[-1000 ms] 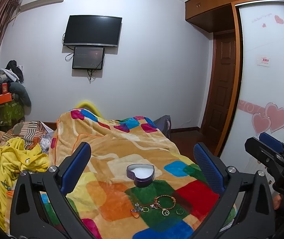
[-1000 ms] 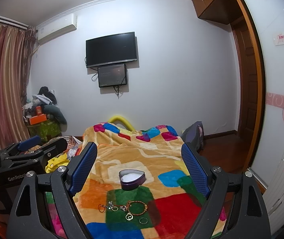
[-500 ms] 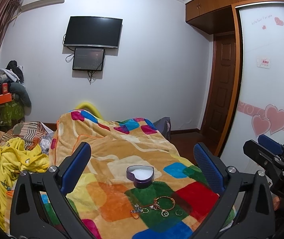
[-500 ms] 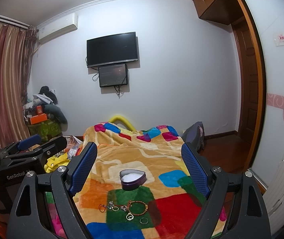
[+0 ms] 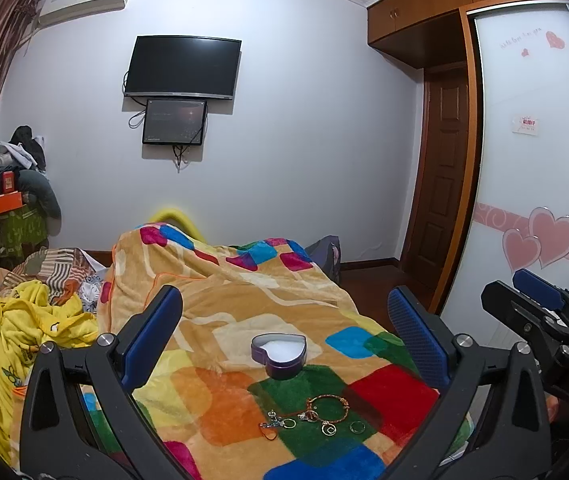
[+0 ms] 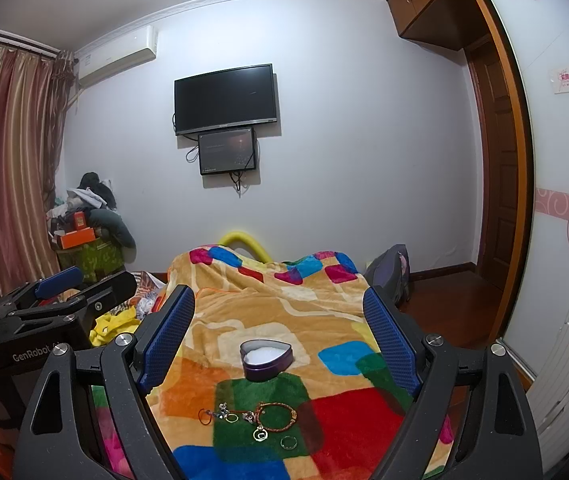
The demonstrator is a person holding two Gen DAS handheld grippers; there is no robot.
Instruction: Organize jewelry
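Observation:
A purple heart-shaped box [image 5: 279, 354] [image 6: 266, 359] with a white lining stands open on the colourful blanket [image 5: 220, 320] [image 6: 336, 404]. Nearer to me, on the green patch, lies a cluster of jewelry: a beaded bracelet [image 5: 327, 409] [image 6: 277, 416], a pendant [image 6: 260, 435], small rings [image 5: 357, 426] [image 6: 289, 442] and a red loop [image 6: 204, 417]. My left gripper [image 5: 284, 332] is open above the blanket, with the box between its blue pads and nothing held. My right gripper [image 6: 280, 330] is open too and holds nothing.
A yellow blanket [image 5: 8, 340] and heaped clothes lie left of the bed. The wardrobe [image 5: 532, 200] and wooden door [image 5: 440, 184] stand at right, a white suitcase [image 6: 564, 364] beside them. A cluttered stand [image 6: 88, 248] is by the curtain.
Both grippers have barely shifted; the view has drifted slightly. The jewelry and the box lie where they were.

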